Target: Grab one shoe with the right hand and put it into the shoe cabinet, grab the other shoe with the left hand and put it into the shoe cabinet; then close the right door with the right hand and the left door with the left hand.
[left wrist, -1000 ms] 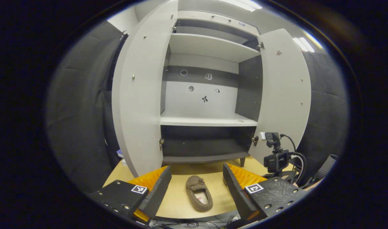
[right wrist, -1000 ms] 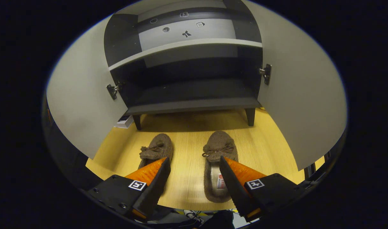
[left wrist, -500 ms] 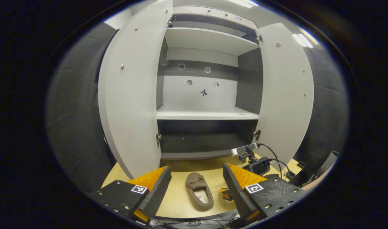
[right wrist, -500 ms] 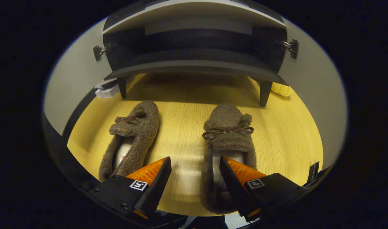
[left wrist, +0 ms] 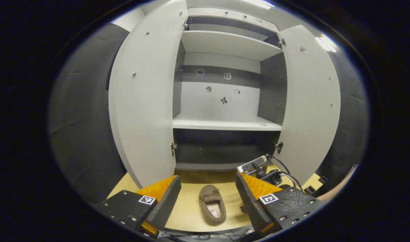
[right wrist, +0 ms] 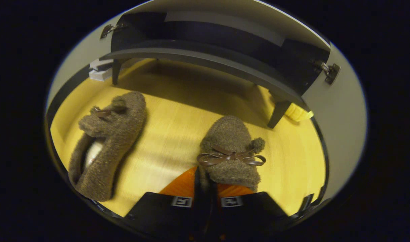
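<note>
My right gripper (right wrist: 205,198) has its fingers pressed together on the side wall of the right shoe (right wrist: 230,153), on the wooden floor (right wrist: 171,134) near the shoe cabinet (left wrist: 225,124). My left gripper (left wrist: 205,198) hangs wide apart, touching nothing, above the left shoe (left wrist: 212,209).

A pale wooden floor (right wrist: 178,134), with a yellow object (right wrist: 297,112) and a white box (right wrist: 99,70) under the furniture.
</note>
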A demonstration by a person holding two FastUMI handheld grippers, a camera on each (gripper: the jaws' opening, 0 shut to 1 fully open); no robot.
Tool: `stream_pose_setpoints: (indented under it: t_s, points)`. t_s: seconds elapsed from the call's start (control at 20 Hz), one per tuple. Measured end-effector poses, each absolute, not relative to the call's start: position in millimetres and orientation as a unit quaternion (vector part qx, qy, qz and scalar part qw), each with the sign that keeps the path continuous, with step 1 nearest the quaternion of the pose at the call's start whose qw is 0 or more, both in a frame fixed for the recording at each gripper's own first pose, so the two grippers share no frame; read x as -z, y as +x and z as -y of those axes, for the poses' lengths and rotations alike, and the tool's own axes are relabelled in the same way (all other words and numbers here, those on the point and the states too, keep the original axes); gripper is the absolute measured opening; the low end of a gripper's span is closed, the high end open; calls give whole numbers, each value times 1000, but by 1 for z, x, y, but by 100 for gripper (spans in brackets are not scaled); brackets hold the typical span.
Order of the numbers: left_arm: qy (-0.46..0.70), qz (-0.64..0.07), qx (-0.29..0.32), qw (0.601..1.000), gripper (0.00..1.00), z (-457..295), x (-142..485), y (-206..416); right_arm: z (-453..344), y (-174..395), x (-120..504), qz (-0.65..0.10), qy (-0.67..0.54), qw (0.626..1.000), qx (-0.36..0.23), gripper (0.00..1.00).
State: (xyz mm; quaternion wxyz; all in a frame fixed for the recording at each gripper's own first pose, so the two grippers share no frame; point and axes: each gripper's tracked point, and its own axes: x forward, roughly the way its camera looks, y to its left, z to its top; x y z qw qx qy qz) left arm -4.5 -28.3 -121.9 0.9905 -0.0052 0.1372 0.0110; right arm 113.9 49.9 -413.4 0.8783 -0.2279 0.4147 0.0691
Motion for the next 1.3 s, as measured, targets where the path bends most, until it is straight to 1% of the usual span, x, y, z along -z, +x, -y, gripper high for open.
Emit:
stream_pose_setpoints:
  t_s: [0.05,0.1,0.15,0.25,0.3,0.35,0.4,0.65,0.7,0.75,0.85,0.9,0.95,1.05,1.1,1.15,1.2,1.3]
  points:
    - [-5,-138,-14,990,95,26,122,-5,-49,114,415,-413,-231,878,-74,16]
    - [-5,-138,-17,990,95,25,124,-7,-49,110,418,-429,-236,868,-82,8]
    - [-4,-139,-19,990,95,23,126,-7,-48,107,413,-437,-235,864,-91,7]
    - [-4,-134,-21,991,95,19,126,-9,-45,106,409,-452,-219,858,-106,0]
    - [-6,-128,-15,992,95,20,124,-11,-44,103,404,-460,-205,857,-110,2]
    - [-5,-126,-10,992,95,21,122,-11,-42,100,398,-459,-194,860,-112,0]
    - [-2,-124,-6,992,95,20,121,-11,-40,97,389,-455,-182,865,-112,3]
    - [6,-116,26,993,95,28,117,-8,-31,55,359,-466,-99,875,-92,2]
    - [8,-113,35,993,100,30,116,-7,-27,47,352,-463,-97,877,-91,2]
    - [11,-111,43,993,95,32,114,-7,-26,39,346,-457,-98,879,-90,2]
    - [13,-110,56,992,95,35,115,-7,-23,22,328,-446,-90,886,-84,2]
    - [13,-111,61,992,95,36,116,-7,-25,15,318,-442,-80,890,-81,0]
    - [12,-113,66,991,95,37,116,-6,-29,7,308,-436,-66,894,-80,2]
    - [11,-116,77,990,95,41,119,-7,-38,-5,286,-421,-39,902,-85,2]
    - [13,-118,82,990,95,41,121,-8,-43,-10,273,-411,-29,907,-90,0]
    - [16,-119,86,989,95,41,122,-8,-49,-16,262,-400,-22,911,-96,0]
    - [21,-118,86,989,95,41,122,-10,-53,-18,251,-391,-20,915,-100,2]
    - [24,-116,84,989,95,37,121,-14,-60,-17,225,-371,-23,922,-105,2]
